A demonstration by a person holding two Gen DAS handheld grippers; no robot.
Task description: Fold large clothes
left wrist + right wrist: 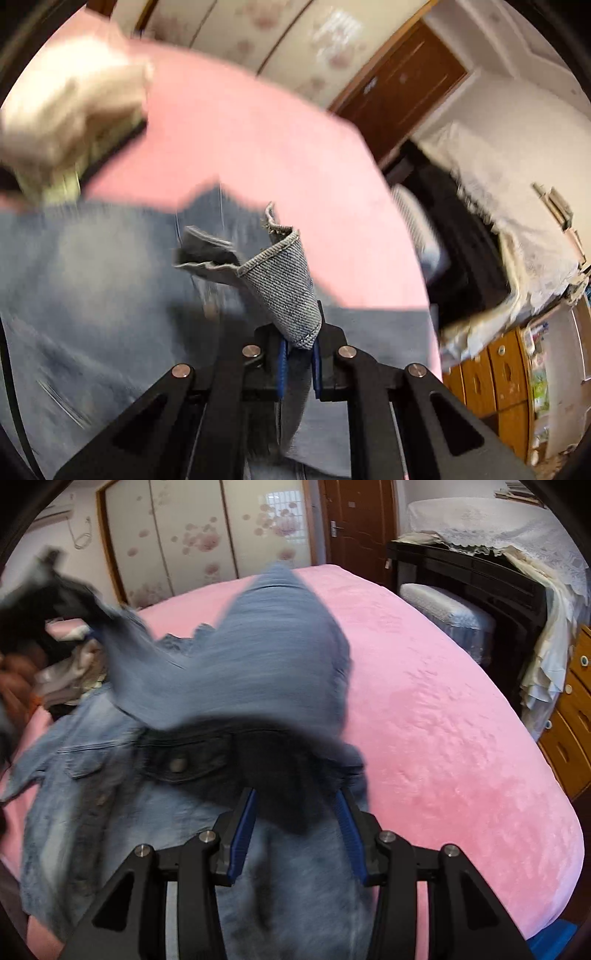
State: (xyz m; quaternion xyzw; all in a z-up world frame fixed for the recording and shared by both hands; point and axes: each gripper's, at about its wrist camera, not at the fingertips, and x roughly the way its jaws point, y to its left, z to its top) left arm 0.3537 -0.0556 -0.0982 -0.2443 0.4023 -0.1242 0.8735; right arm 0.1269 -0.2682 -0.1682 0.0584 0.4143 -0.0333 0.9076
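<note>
A blue denim jacket [110, 801] lies on the pink bed [461, 738]. My left gripper [299, 350] is shut on a cuff or hem of the jacket [284, 288], which sticks up between the blue pads; it also shows blurred at upper left in the right wrist view [55, 590], lifting a fold of denim [258, 664] over the jacket. My right gripper [295, 812] has its jaws apart, with the lifted denim hanging over them; no grip is visible. The jacket's chest pocket and a button [179, 764] show below the fold.
A pile of other clothes [66, 675] lies at the bed's far left. A dark cabinet with lace cover [480, 554] and a padded stool [447, 613] stand right of the bed, with wooden drawers [569, 709] nearer. Wardrobe doors [203, 535] and a brown door lie beyond.
</note>
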